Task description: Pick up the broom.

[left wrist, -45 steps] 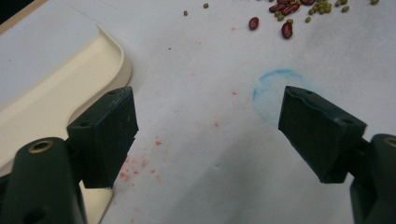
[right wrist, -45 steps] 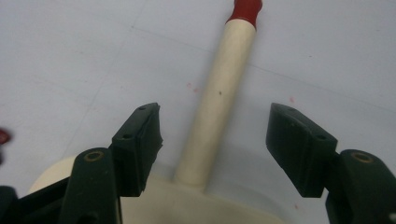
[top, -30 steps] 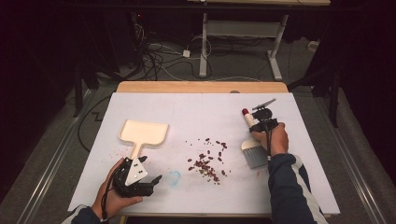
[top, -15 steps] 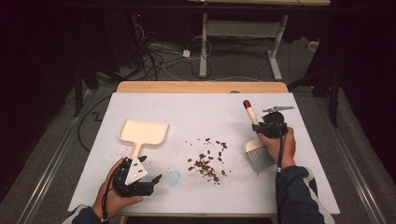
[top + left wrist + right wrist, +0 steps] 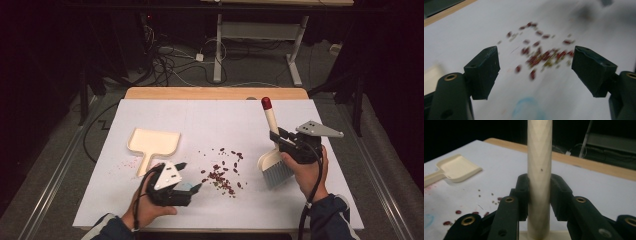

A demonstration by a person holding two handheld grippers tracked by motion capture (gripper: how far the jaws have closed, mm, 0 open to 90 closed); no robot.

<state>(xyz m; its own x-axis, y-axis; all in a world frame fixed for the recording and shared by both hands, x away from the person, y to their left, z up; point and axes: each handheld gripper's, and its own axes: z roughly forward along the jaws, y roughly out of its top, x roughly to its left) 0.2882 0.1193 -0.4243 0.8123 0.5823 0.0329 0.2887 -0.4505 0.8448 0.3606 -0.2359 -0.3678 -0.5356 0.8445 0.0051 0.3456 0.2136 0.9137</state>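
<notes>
Here a white sheet (image 5: 210,120) covers the table, whose wooden edge (image 5: 215,93) shows at the far side, and beyond it lie a dark floor with tangled cables (image 5: 170,65) and the legs of a metal frame (image 5: 255,45). A faint blue smudge (image 5: 527,110) marks the sheet just below the left gripper's jaws. The left gripper view is blurred, so the scattered red beans (image 5: 222,175) read there as soft blots. In the right gripper view the brush's bristles are cut off below the frame.

The right gripper (image 5: 289,144) is clamped tight on the pale handle of the brush (image 5: 272,150), which stands nearly upright, bristles just above the sheet. The beans lie between the two grippers. The left gripper (image 5: 187,175) is wide open and holds nothing. The cream dustpan (image 5: 150,142) lies flat just beyond it.
</notes>
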